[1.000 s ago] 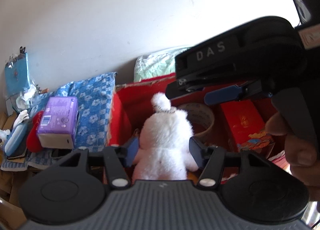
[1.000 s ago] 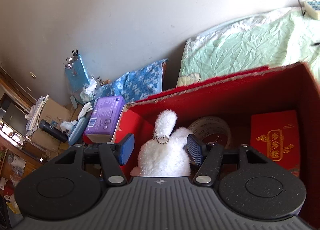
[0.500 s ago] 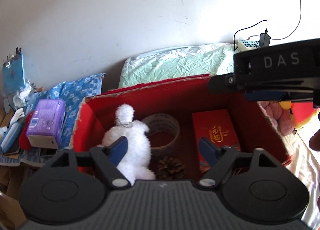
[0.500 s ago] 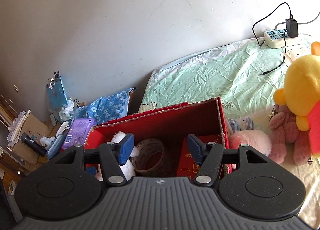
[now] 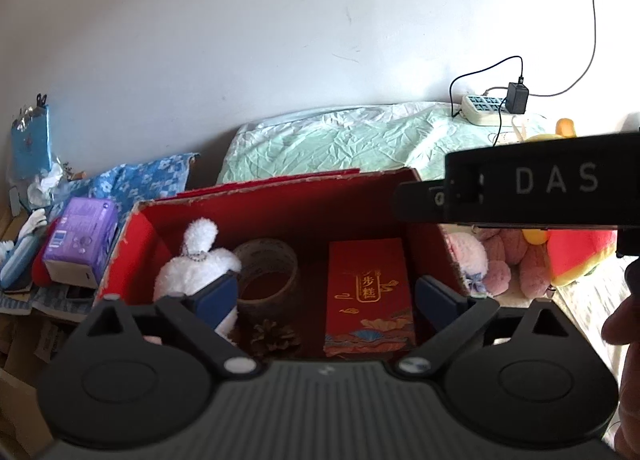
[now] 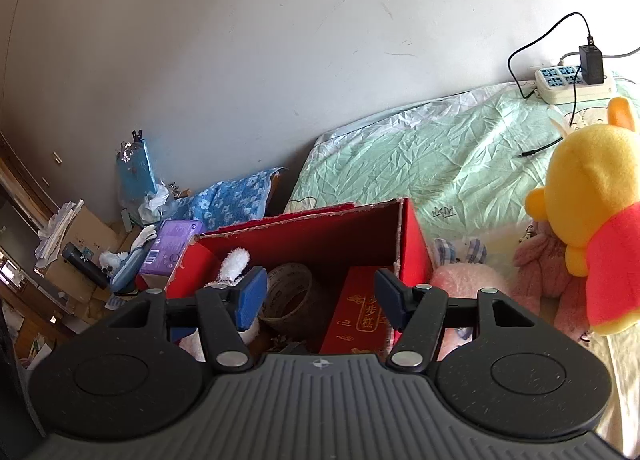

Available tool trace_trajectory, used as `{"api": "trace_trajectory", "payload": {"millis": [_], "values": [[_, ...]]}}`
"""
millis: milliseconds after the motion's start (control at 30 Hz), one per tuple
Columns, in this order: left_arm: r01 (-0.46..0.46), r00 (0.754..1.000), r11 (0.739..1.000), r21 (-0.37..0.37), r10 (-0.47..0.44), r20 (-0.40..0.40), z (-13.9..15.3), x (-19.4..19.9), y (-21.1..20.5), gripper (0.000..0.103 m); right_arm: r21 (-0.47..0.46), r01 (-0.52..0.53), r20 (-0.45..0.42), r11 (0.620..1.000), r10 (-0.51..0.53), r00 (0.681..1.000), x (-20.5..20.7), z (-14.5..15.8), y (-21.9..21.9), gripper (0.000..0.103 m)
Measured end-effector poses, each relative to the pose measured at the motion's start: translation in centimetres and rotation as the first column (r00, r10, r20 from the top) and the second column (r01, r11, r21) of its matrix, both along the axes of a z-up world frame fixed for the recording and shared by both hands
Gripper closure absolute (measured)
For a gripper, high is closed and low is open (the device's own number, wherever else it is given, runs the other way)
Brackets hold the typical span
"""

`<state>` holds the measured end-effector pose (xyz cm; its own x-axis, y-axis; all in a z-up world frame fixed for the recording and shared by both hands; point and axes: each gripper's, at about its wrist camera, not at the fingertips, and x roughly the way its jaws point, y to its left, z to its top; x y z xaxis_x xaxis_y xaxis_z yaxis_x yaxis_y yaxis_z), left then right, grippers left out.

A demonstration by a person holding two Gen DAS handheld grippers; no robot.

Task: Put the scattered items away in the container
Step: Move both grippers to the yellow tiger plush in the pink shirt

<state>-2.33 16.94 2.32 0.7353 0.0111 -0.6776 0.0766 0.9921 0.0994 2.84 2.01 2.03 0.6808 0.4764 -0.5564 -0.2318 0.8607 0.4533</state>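
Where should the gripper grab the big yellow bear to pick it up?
Probably the yellow bear's round head, coming from above with the right gripper, which is open. The head sits highest and clear, while pink plush toys crowd its body lower down.

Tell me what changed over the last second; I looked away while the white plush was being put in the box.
The left gripper let go of the white plush toy, opened and pulled back from the red box; the right gripper also drew back, open and empty. The toy stays upright in the box's left end, beside the tape roll, pine cone and red packet, all unmoved.
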Motion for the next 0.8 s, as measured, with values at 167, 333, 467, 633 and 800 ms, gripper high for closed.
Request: {"api": "trace_trajectory", "payload": {"millis": [167, 333, 467, 633, 800], "values": [[0.064, 0.998, 0.998, -0.005, -0.064, 0.006, 0.3, 0.3, -3.5, 0.005, -0.022, 0.068, 0.015, 0.997, -0.068, 0.998, -0.5, -0.1, -3.9, 0.036], [0.141, 0.990, 0.990, -0.002, -0.141, 0.001, 0.3, 1.0, -7.9, 0.005, -0.023, 0.152, 0.009, 0.988, -0.152, 0.988, -0.9, -0.6, -8.6, 0.033], [0.196, 0.981, 0.981, -0.002, -0.196, -0.016, 0.3, 1.6, -11.4, 0.004, -0.021, 0.197, -0.004, 0.980, -0.197, 0.980, -1.2, -0.6, -12.1, 0.032], [0.255, 0.964, 0.965, -0.061, -0.259, -0.059, -0.3, 2.1, -15.3, 0.004, -0.046, 0.191, -0.022, 0.980, -0.192, 0.981, -1.2, 0.3, -16.3, 0.021], [0.276, 0.953, 0.953, -0.122, -0.288, -0.093, -1.6, 3.3, -18.8, 0.004, -0.143, 0.096, -0.069, 0.985, -0.107, 0.992, 1.3, 1.6, -20.1, 0.017]]}}
